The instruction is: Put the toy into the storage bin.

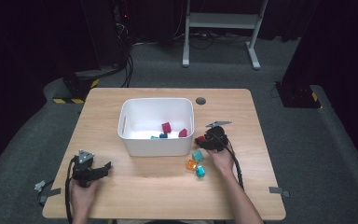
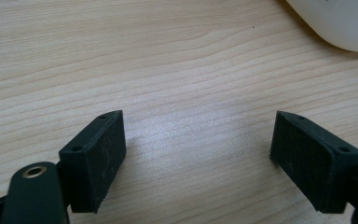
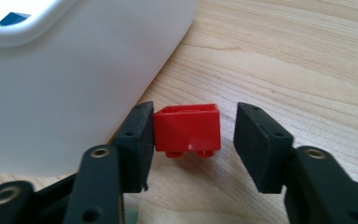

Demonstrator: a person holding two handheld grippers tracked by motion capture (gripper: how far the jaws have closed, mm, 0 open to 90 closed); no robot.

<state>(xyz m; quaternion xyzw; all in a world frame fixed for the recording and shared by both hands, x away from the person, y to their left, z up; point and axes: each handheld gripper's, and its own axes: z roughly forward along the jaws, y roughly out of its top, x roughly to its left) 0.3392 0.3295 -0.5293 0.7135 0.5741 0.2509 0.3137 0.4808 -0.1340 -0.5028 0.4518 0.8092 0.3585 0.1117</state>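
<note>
A: Right gripper view first: where does the red brick [image 3: 188, 129] sit relative to the white bin [image 3: 74, 84]?

B: Just outside the bin's near right corner, on the wooden table [image 3: 284, 51], between the jaws of the right gripper [image 3: 191, 140]. One jaw touches the brick's side; the other stands off with a clear gap, so the gripper is partly open and has not clamped it.

A: Which way does the brick run?

B: Its long side spans jaw to jaw, studs facing down. I judge that closing the free jaw is all the grasp needs.

A: And the other hand?

B: Seen from the high view, the left gripper [image 1: 92, 169] rests well left of the bin, spread wide, holding nothing. The right hand is plainly nearer; loose teal and orange bricks [image 1: 196, 163] lie just below the bin's corner.
</note>
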